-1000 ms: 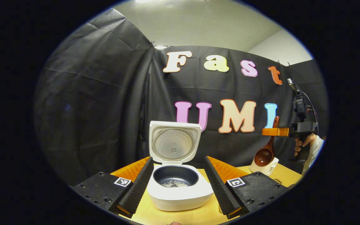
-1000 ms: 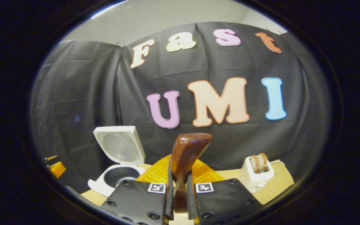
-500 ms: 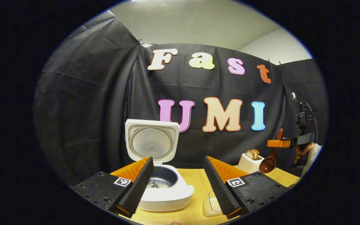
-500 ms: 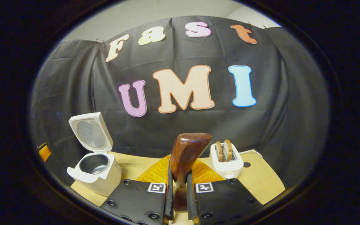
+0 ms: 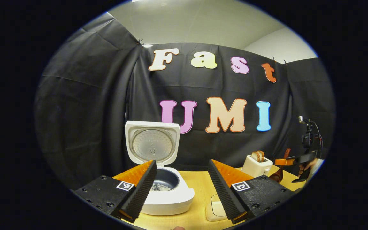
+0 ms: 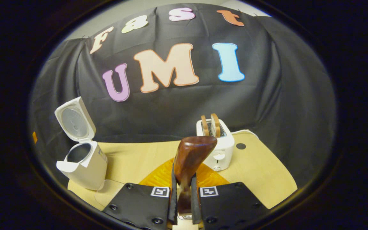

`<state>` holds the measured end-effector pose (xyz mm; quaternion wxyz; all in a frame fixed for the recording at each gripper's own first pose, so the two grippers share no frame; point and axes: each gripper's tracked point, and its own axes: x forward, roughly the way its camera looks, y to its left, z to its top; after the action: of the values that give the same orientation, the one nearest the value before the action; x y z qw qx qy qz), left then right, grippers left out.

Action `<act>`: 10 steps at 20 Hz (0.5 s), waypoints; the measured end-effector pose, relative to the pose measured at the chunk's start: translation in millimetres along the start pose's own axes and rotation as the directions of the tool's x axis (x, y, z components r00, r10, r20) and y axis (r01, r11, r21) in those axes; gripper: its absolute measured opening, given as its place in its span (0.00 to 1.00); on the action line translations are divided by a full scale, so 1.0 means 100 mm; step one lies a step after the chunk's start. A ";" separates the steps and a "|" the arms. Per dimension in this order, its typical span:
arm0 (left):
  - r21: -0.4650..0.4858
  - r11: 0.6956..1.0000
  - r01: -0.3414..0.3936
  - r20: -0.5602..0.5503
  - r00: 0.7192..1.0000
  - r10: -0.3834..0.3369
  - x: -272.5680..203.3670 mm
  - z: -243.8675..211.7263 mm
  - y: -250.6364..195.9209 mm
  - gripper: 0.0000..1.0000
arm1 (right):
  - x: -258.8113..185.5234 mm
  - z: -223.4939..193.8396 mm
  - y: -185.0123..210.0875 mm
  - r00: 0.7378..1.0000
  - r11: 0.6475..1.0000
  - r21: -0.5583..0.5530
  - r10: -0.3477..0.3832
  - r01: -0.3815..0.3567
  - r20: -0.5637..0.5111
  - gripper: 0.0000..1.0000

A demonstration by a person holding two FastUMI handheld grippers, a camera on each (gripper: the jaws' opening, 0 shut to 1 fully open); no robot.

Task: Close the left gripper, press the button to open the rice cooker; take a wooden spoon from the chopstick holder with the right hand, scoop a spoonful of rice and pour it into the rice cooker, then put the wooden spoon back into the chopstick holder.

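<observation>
Two grippers in play. Left gripper (image 5: 181,182) is spread wide, holding nothing, hovering low over the light wooden worktop (image 5: 200,191) just in front of the white rice cooker (image 5: 168,198). Cooker lid (image 5: 152,145) stands upright and open; the dark inner pot (image 5: 164,182) shows a small patch of white rice grains (image 5: 157,187) at the bottom. A flat pale square pad (image 5: 214,209) lies on the worktop just right of the cooker, partly hidden behind the left gripper's right finger.

Right gripper (image 6: 182,204) is clenched on the dark brown wooden spoon (image 6: 188,159), both fingers pressing the handle from either side, spoon rising up between them. In the left gripper view the right gripper (image 5: 294,159) sits at the far right edge, held by a hand (image 5: 307,166), with the spoon bowl (image 5: 277,177) hanging down near the worktop, beside the white toaster (image 5: 256,164). In the right gripper view the toaster (image 6: 217,145) holds two bread slices (image 6: 210,125) and stands just behind the spoon; the rice cooker (image 6: 81,163) is well off to the left, lid up. A small dark round spot (image 6: 241,146) marks the worktop right of the toaster. Cannot tell whether the spoon bowl carries any rice.
</observation>
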<state>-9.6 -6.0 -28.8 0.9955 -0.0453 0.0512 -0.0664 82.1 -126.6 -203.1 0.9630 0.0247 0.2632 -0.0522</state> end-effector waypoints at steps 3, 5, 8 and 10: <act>0.009 1.000 -0.006 0.000 1.000 0.006 -0.02 0.00 -0.01 0.95 | 0.04 -0.22 -0.07 0.999 1.000 0.015 -0.012 0.013 -0.041 0.19; 0.013 1.000 -0.011 0.000 1.000 0.011 -0.03 0.01 -0.01 0.92 | 0.08 -0.33 -0.10 0.998 1.000 0.022 -0.014 0.015 -0.060 0.19; 0.017 1.000 -0.013 0.000 1.000 0.013 -0.04 0.02 -0.02 0.95 | 0.15 -0.55 -0.13 0.994 1.000 0.026 -0.012 0.015 -0.104 0.19; 0.022 1.000 -0.016 0.000 1.000 0.016 -0.05 0.03 -0.02 0.95 | 0.17 -0.67 -0.16 0.992 0.999 0.033 -0.012 0.017 -0.128 0.19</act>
<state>-14.3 -7.3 -25.1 0.9964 -0.0338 0.0509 -0.0589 60.9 -138.8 -269.1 0.9433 0.0427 0.3233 -0.0621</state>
